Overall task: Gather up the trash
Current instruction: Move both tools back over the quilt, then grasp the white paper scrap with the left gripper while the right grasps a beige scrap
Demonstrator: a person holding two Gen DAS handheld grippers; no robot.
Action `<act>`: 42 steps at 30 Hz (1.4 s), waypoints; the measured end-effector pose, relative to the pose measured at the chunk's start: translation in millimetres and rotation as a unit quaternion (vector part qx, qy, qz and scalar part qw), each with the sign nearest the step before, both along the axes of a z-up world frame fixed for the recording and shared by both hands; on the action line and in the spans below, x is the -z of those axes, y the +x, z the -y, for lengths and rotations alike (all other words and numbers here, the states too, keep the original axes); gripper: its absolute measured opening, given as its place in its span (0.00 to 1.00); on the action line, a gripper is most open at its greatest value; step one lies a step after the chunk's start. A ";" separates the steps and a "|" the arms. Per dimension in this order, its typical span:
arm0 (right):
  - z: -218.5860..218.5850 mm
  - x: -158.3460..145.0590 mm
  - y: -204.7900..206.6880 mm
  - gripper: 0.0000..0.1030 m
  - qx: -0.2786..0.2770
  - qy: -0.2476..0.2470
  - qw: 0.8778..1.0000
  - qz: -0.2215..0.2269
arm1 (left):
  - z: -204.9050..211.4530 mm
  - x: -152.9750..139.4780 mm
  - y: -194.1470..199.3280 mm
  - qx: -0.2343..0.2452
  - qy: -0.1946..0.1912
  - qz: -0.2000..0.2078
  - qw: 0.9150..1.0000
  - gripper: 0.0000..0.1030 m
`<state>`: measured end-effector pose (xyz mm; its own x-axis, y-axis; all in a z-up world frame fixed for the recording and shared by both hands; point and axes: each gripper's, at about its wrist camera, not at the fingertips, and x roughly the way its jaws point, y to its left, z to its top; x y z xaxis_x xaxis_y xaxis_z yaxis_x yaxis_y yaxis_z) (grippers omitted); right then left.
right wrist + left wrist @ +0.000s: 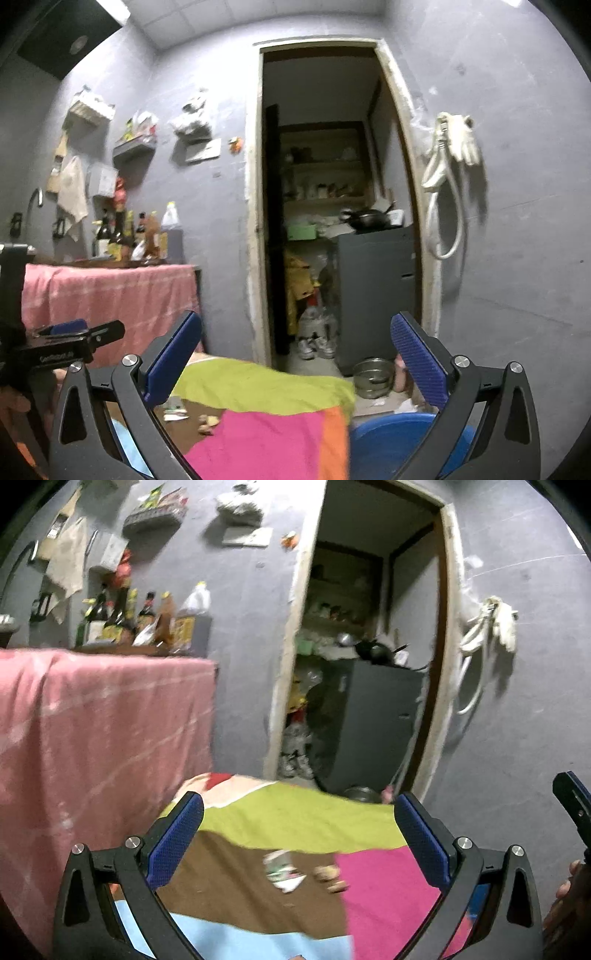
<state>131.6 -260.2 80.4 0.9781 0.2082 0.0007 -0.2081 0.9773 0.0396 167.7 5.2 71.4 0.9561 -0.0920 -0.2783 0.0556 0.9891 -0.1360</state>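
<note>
A crumpled white and green wrapper [282,869] lies on the brown patch of a colourful patchwork cloth [295,819]. Small tan scraps [330,878] lie just right of it. My left gripper [299,836] is open and empty, held above the cloth with the wrapper between its fingers in view. My right gripper [295,363] is open and empty, higher over the same cloth [266,384]; the wrapper [175,408] and scraps [207,422] show near its left finger. The left gripper [70,334] shows at the left edge of the right wrist view.
A blue plastic tub [391,439] sits right of the cloth. A metal bowl [371,376] stands on the floor by an open doorway [332,221]. A pink-covered counter [99,731] with bottles [140,620] stands at the left. A grey cabinet [376,291] is inside the doorway.
</note>
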 end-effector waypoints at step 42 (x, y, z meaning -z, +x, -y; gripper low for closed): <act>-123.4 141.1 151.0 0.28 -0.189 -0.138 0.907 -0.350 | -36.6 113.3 137.5 0.119 -0.056 -0.255 0.958 0.10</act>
<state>282.7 -136.8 -60.7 0.5774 0.4264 -0.6963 -0.5489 0.8341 0.0555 305.2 41.7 -41.9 0.6470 -0.3476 -0.6786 0.1759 0.9341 -0.3107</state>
